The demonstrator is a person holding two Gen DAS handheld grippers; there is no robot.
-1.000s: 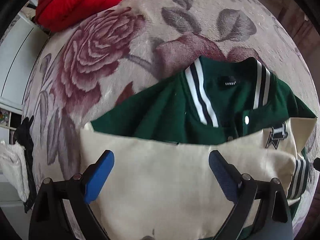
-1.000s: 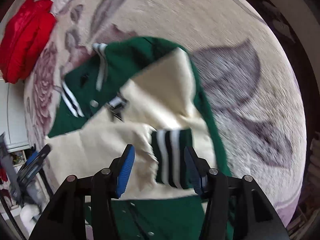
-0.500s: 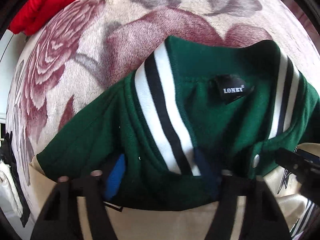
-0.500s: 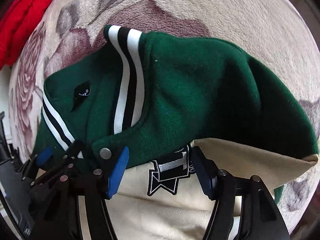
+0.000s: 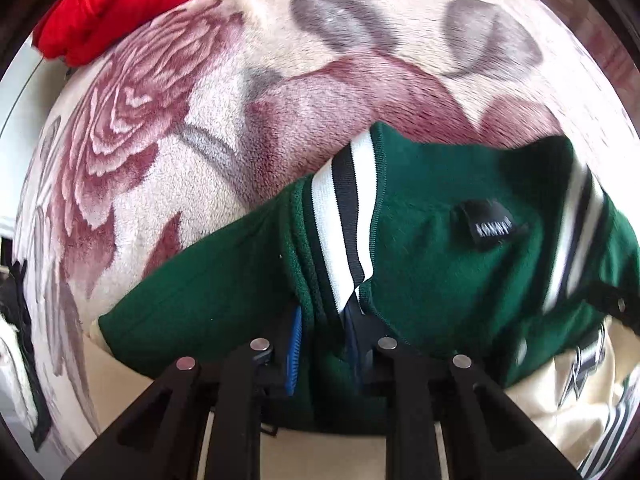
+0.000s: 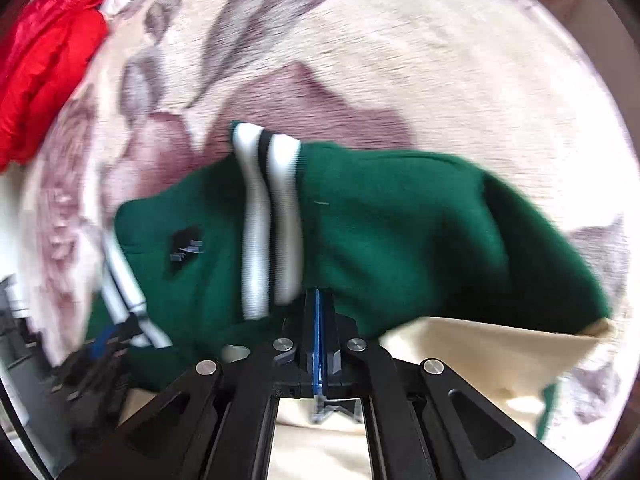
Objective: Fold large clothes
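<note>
A green varsity jacket [image 5: 432, 264] with cream sleeves and a white-and-black striped collar lies on a floral blanket [image 5: 168, 128], sleeves folded over its front. My left gripper [image 5: 322, 340] is shut on the jacket's green shoulder fabric beside the left collar stripe [image 5: 344, 216]. My right gripper [image 6: 319, 320] is shut on the jacket's green fabric just right of the other collar stripe [image 6: 268, 216]. The jacket [image 6: 400, 224] fills the middle of the right wrist view, with a cream sleeve [image 6: 480, 360] below. The left gripper [image 6: 104, 340] shows blurred at the right view's lower left.
A folded red garment [image 5: 116, 4] lies at the far left of the blanket and also shows in the right wrist view [image 6: 44, 60]. The blanket's left edge drops off to white furniture [image 5: 16, 92].
Both grippers moved in over the jacket's collar area and closed from open onto the green fabric beside the collar stripes. The fabric there now bunches up slightly.
</note>
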